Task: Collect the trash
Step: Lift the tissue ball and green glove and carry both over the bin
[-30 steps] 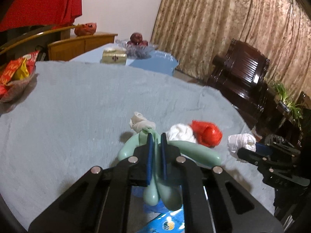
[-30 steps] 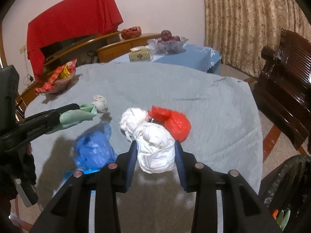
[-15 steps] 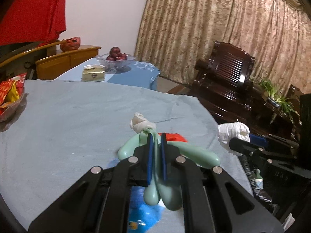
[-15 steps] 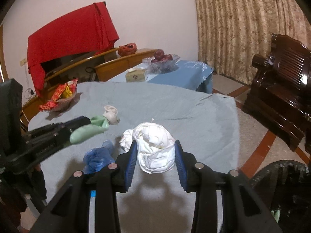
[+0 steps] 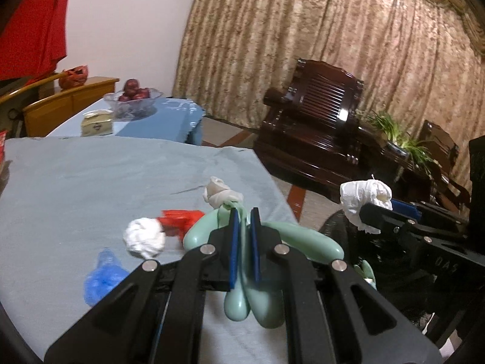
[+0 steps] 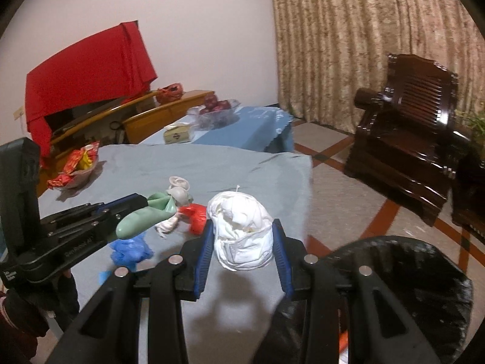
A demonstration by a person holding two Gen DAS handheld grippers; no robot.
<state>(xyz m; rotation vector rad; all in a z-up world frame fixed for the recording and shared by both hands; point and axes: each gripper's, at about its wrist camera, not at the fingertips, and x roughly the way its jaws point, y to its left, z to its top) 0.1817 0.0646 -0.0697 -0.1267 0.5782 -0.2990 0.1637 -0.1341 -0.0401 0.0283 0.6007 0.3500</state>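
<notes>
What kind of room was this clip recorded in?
Most likely a home living or dining room. A dark carved wooden armchair stands before floor-length patterned curtains, and a glass bowl of red fruit sits on a side table beyond the cloth-covered table.

A glass bowl of red fruit (image 6: 215,109) and a small box (image 6: 177,134) sit on a blue-covered side table (image 6: 257,127). A dark wooden armchair (image 6: 406,148) stands before patterned curtains (image 5: 333,45).
</notes>
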